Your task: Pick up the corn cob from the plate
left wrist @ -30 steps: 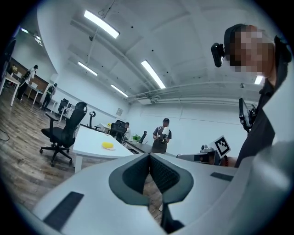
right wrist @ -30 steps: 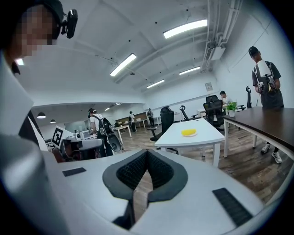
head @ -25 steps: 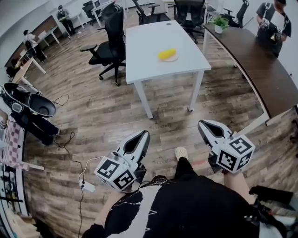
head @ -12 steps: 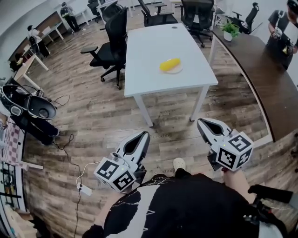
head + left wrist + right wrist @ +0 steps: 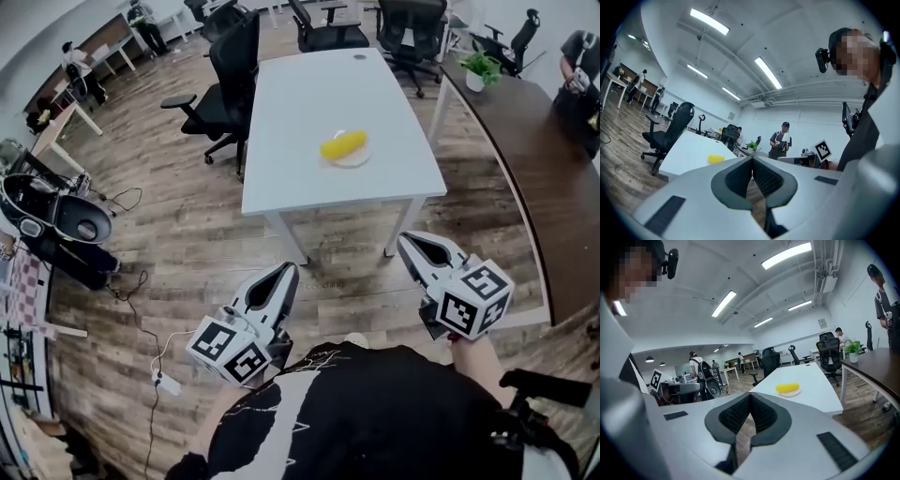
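A yellow corn cob [image 5: 342, 144] lies on a small white plate [image 5: 356, 158] near the middle of a white table [image 5: 300, 112]. It also shows as a yellow shape in the left gripper view, corn cob [image 5: 716, 159], and on its plate in the right gripper view, corn cob [image 5: 788, 388]. My left gripper [image 5: 287, 272] is held well short of the table's near edge, over the wood floor, jaws shut with nothing in them. My right gripper [image 5: 409, 242] hangs just before the table's near right leg, likewise shut and empty.
Black office chairs [image 5: 220, 94] stand left of and behind the table. A long dark curved desk [image 5: 525, 141] with a potted plant [image 5: 482, 67] runs along the right. A stroller-like cart [image 5: 56, 211] and cables [image 5: 155, 366] are on the floor at left. People stand in the background.
The table with the corn cob has come nearer and lower in the head view as I walk toward it. Both grippers keep their pose, still shut.
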### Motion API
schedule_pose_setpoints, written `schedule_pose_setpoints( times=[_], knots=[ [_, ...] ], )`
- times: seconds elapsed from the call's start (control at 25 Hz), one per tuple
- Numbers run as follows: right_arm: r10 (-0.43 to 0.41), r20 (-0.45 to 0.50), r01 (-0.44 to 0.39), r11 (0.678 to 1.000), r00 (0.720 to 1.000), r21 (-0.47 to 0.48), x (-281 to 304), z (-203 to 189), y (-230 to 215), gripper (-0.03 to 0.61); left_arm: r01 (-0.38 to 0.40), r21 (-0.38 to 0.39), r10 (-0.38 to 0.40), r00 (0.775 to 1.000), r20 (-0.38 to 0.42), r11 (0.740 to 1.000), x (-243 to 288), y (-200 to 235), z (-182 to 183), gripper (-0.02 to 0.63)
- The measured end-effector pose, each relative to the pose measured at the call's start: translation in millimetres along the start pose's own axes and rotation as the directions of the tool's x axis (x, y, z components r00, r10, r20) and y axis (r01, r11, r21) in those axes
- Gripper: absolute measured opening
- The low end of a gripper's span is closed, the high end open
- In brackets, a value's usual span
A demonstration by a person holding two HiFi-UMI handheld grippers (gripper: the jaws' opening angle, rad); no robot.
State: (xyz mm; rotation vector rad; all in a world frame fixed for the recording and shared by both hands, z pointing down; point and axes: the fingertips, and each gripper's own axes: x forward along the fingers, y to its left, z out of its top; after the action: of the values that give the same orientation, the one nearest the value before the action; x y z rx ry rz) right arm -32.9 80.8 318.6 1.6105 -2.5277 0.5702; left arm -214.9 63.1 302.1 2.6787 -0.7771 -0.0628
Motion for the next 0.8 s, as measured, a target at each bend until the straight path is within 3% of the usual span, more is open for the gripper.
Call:
schedule_pose_setpoints(
  times=[0.44,0.8],
  knots=[
    [0.027,-0.01,-0.027,1.0,1.0,0.011,36.7,23.7,-58.0,0.015,-0.032,-0.009,0.032,0.999,-0.003,0.999,61.5,25.0,8.6,0.014],
    [0.055,-0.014,-0.055,0.998,0.998,0.016,67.6,33.9,-77.8,0.015,-0.073,-0.003,0.073,0.997,0.001,0.997,77.6,48.4,15.1,0.014]
  ],
)
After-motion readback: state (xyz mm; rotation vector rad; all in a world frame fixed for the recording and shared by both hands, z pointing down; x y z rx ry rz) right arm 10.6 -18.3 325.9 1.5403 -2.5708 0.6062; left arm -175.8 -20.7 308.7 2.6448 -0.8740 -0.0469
